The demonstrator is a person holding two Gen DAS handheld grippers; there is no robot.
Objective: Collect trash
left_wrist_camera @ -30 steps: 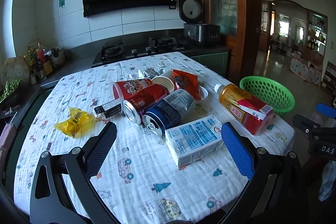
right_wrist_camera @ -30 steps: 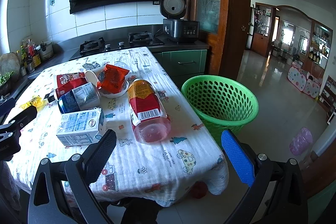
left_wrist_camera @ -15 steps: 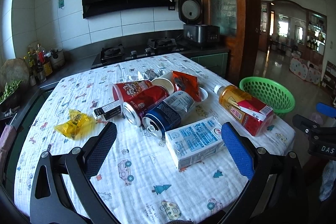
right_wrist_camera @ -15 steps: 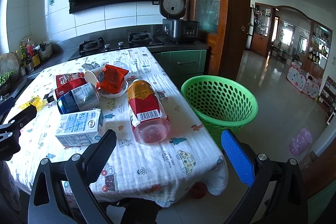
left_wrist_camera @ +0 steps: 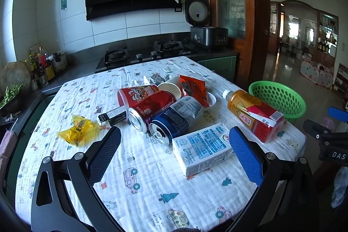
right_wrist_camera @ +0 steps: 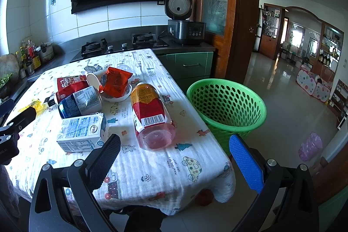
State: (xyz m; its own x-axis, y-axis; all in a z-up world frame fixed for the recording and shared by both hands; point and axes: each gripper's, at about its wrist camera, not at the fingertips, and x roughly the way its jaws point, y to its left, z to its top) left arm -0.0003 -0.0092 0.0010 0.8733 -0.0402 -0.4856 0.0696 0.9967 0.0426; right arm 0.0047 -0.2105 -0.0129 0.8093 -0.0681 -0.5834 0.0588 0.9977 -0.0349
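Observation:
Trash lies on a table with a patterned cloth [left_wrist_camera: 139, 175]: a white milk carton [left_wrist_camera: 202, 148], a blue can [left_wrist_camera: 176, 117], a red can [left_wrist_camera: 150, 109], a red snack cup [left_wrist_camera: 136, 95], an orange wrapper [left_wrist_camera: 193, 88], a yellow wrapper [left_wrist_camera: 79, 128] and a lying drink bottle [left_wrist_camera: 254, 114]. My left gripper [left_wrist_camera: 174, 153] is open and empty above the table's near side, the carton between its fingers' line. My right gripper [right_wrist_camera: 174, 158] is open and empty near the table's right corner, behind the bottle [right_wrist_camera: 152, 114]. A green basket [right_wrist_camera: 226, 105] stands on the floor right of the table.
A stove and counter [left_wrist_camera: 141, 53] run behind the table, with a rice cooker [left_wrist_camera: 204, 29] and a wooden cabinet [left_wrist_camera: 235, 3] at right. Jars and bottles [left_wrist_camera: 41, 64] stand at far left. Open tiled floor [right_wrist_camera: 282, 101] lies beyond the basket.
Almost nothing differs. Both grippers stay open and hover in place with only slight drift; no object on the table has moved.

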